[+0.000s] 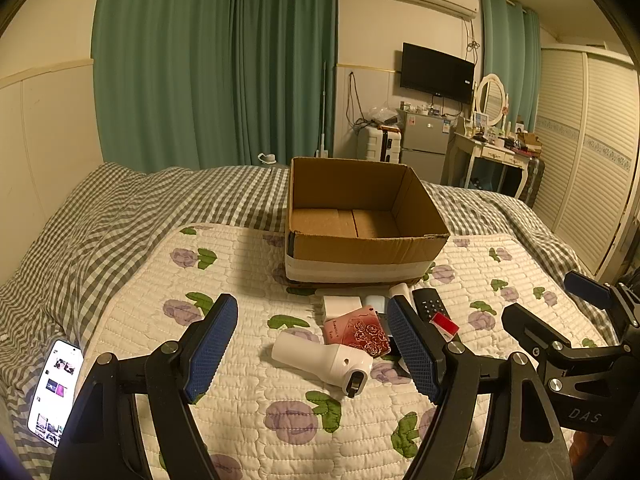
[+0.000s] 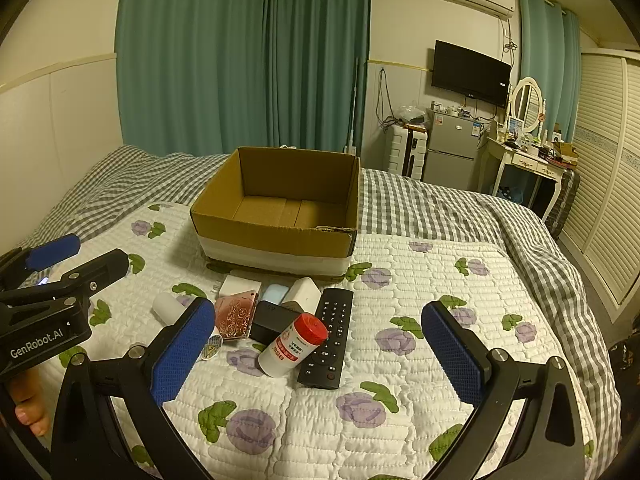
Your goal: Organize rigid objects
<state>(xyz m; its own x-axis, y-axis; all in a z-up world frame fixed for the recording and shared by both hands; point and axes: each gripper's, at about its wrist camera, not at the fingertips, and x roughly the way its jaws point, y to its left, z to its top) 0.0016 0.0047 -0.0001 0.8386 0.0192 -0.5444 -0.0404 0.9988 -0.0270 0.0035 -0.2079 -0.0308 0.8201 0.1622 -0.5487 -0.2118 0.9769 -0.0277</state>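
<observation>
An empty cardboard box (image 1: pixel 362 260) (image 2: pixel 276 240) stands on the quilted floral bedspread. In front of it lies a pile of rigid objects: a white handheld device (image 1: pixel 324 360), a pink rose-patterned case (image 1: pixel 360 332) (image 2: pixel 236 316), a white charger (image 1: pixel 340 306) (image 2: pixel 240 286), a black remote (image 2: pixel 330 336) (image 1: pixel 430 306), a white bottle with red cap (image 2: pixel 294 344), a black box (image 2: pixel 274 322) and a light blue case (image 2: pixel 276 294). My left gripper (image 1: pixel 312 344) is open above the white device. My right gripper (image 2: pixel 320 354) is open above the bottle and remote. Both are empty.
A lit phone (image 1: pixel 56 392) lies at the bed's left edge on the checked sheet. Green curtains, a TV (image 2: pixel 472 74), a small fridge (image 2: pixel 452 152) and a dressing table (image 2: pixel 528 160) stand beyond the bed. A louvred wardrobe is on the right.
</observation>
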